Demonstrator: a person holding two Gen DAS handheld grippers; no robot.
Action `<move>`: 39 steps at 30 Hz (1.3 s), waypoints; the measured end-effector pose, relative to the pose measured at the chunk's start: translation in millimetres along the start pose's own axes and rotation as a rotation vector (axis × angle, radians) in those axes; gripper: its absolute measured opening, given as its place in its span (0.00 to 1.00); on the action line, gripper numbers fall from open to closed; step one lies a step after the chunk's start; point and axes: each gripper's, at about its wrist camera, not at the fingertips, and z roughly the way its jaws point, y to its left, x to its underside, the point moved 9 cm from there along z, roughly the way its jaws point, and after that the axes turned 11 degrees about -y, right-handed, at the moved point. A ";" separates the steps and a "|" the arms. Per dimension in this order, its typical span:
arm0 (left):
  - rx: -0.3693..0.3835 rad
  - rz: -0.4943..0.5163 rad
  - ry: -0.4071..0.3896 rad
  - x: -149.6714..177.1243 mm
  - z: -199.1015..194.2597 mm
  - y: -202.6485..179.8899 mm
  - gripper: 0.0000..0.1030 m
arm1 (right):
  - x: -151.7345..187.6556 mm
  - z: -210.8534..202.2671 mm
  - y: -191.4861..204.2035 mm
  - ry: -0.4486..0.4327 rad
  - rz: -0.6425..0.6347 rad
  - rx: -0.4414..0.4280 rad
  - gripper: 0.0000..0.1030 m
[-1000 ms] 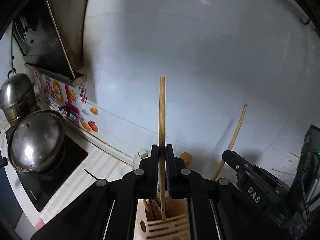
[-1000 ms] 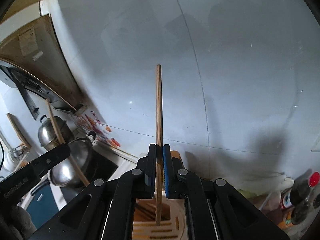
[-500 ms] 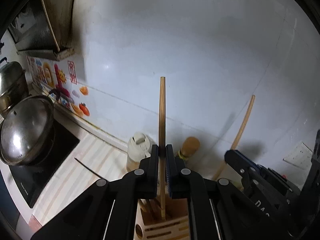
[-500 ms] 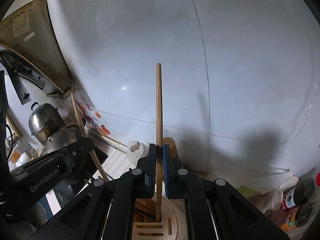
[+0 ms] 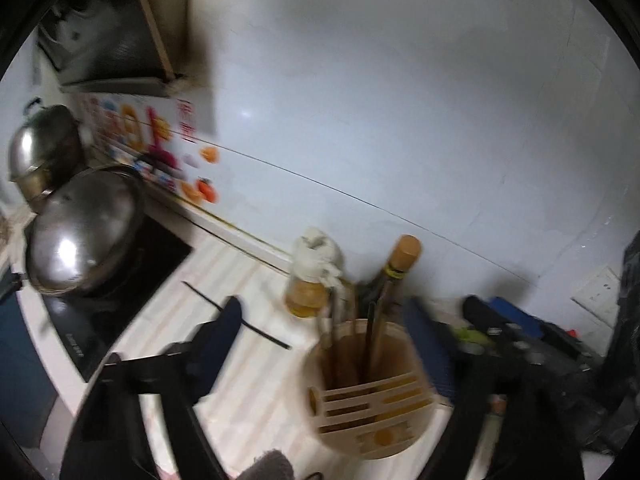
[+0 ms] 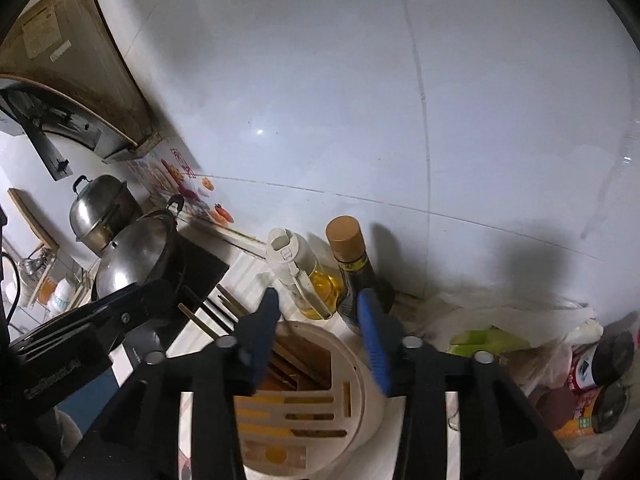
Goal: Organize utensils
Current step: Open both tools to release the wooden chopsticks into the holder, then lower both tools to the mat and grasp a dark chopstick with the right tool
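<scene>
A beige round utensil holder (image 5: 372, 396) stands on the counter with several wooden chopsticks (image 5: 374, 332) standing in it. My left gripper (image 5: 328, 344) is open and empty, its jaws wide on either side of the holder. In the right wrist view the holder (image 6: 304, 396) sits right below my right gripper (image 6: 316, 320), which is open and empty, with chopsticks (image 6: 292, 360) lying inside it. More chopsticks (image 6: 216, 312) lie on the counter to the left. A single dark chopstick (image 5: 236, 316) lies on the counter left of the holder.
An oil bottle (image 6: 304, 276) and a dark sauce bottle (image 6: 352, 268) stand behind the holder against the white wall. A lidded wok (image 5: 80, 232) sits on a black cooktop (image 5: 120, 292), with a steel pot (image 5: 44, 148) behind. Bags and jars (image 6: 592, 380) crowd the right.
Both grippers have opened and let go of their chopsticks, which now stand in the holder. Both views have tilted down toward the counter.
</scene>
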 end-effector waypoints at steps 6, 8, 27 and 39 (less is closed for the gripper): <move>-0.090 0.021 -0.021 16.3 -16.5 21.0 1.00 | 7.0 -26.6 -9.5 -0.017 -0.023 0.063 0.88; -0.109 0.025 -0.022 22.5 -21.0 24.1 1.00 | 10.6 -36.2 -9.7 -0.024 -0.042 0.082 0.99; -0.136 0.150 0.223 192.5 -17.8 0.2 1.00 | 189.9 -109.8 -156.2 0.242 0.143 0.320 0.98; 0.013 0.322 0.466 335.1 22.9 -110.6 1.00 | 363.2 -87.9 -234.6 0.576 0.281 0.395 0.24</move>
